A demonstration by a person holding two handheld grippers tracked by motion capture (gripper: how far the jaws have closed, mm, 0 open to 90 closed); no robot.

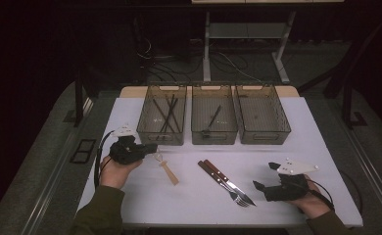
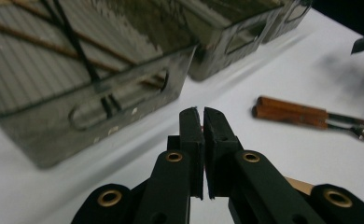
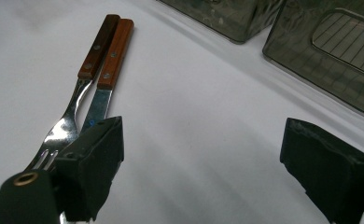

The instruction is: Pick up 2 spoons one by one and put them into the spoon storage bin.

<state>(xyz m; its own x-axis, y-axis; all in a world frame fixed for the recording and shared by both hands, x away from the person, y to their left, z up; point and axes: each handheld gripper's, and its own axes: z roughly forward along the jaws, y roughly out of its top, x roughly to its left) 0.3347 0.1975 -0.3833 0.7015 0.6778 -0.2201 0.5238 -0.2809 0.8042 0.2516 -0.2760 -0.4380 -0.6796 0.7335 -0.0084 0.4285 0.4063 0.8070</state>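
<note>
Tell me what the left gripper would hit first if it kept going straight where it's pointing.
Probably the near wall of the left basket: the left gripper, fingers shut, aims just past that basket's near corner, so it might instead slip by.

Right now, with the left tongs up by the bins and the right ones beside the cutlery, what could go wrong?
1. The left tongs look shut on the tip of a small wooden spoon; so thin a hold could let it swing or drop.
2. They sit close to the left bin, so a lift may clip its wall.
3. The fork and knife lie touching, so the open right tongs might catch both.
</note>
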